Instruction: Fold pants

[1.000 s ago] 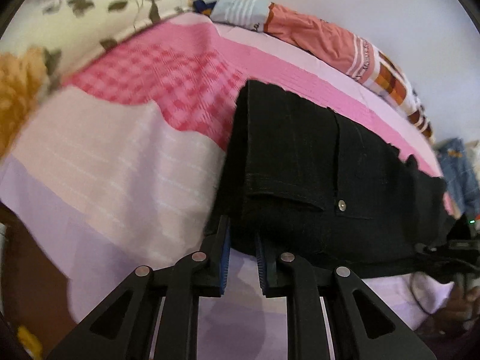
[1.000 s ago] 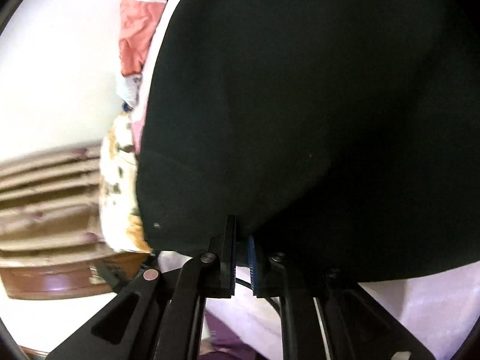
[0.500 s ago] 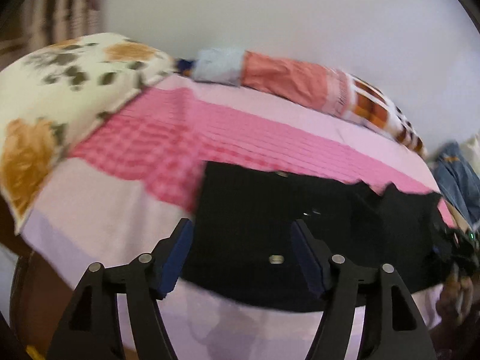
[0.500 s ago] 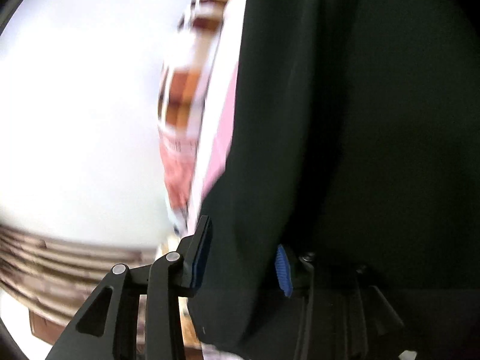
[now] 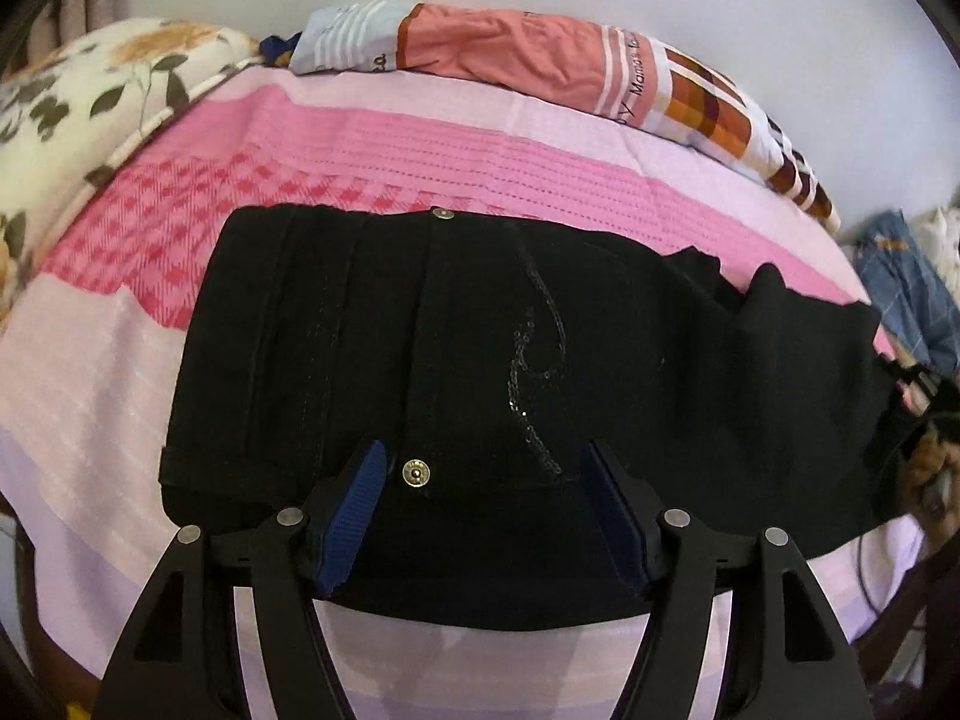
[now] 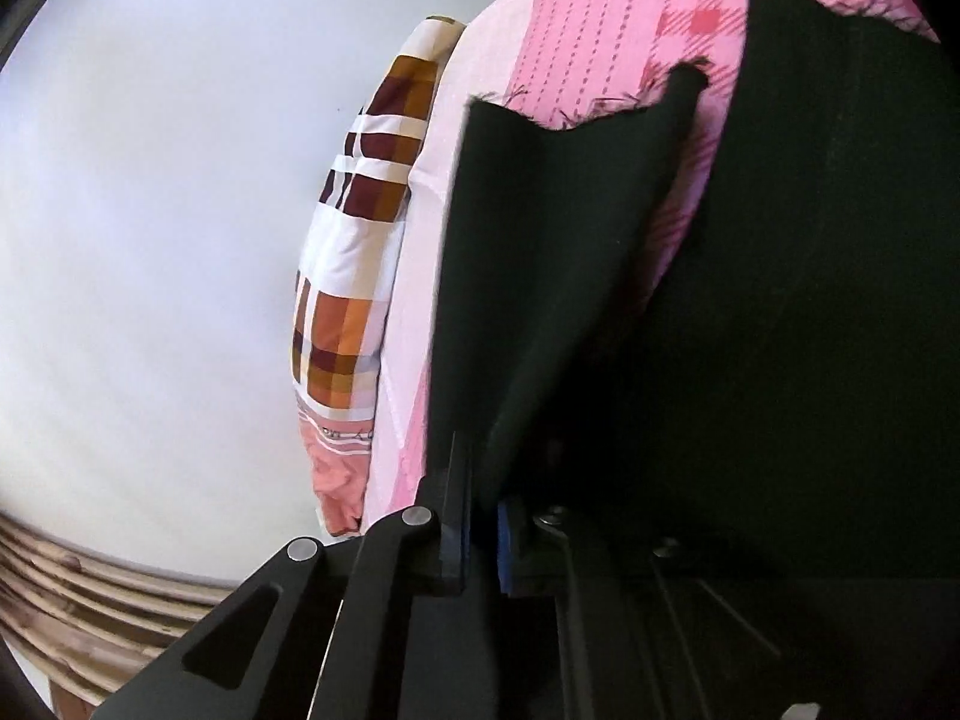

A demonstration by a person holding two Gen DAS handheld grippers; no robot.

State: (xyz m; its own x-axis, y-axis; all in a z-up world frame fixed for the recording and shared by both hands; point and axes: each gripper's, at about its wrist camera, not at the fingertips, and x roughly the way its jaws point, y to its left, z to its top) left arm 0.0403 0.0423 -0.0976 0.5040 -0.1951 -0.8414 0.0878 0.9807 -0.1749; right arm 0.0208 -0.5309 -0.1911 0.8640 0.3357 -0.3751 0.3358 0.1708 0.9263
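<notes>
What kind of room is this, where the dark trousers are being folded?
Most likely a bedroom: the black pants lie on a bed with a pink checked bedsheet, a floral pillow sits at one end, and a rolled patterned blanket lies against the plain wall.

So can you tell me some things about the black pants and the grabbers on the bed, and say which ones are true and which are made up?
1. The black pants lie on a pink bedsheet. True.
2. The left gripper is squeezing the pants. False: its jaws stand apart above the fabric, with nothing pinched.
3. The right gripper is clamped on a flap of the black pants. True.
4. The pants have a curl of sequins on them. True.
5. The pillow with flowers sits on top of the pants. False: it lies at the sheet's far left corner, apart from them.
6. The pants have no metal studs. False: a brass stud shows between the left gripper's fingers.
</notes>
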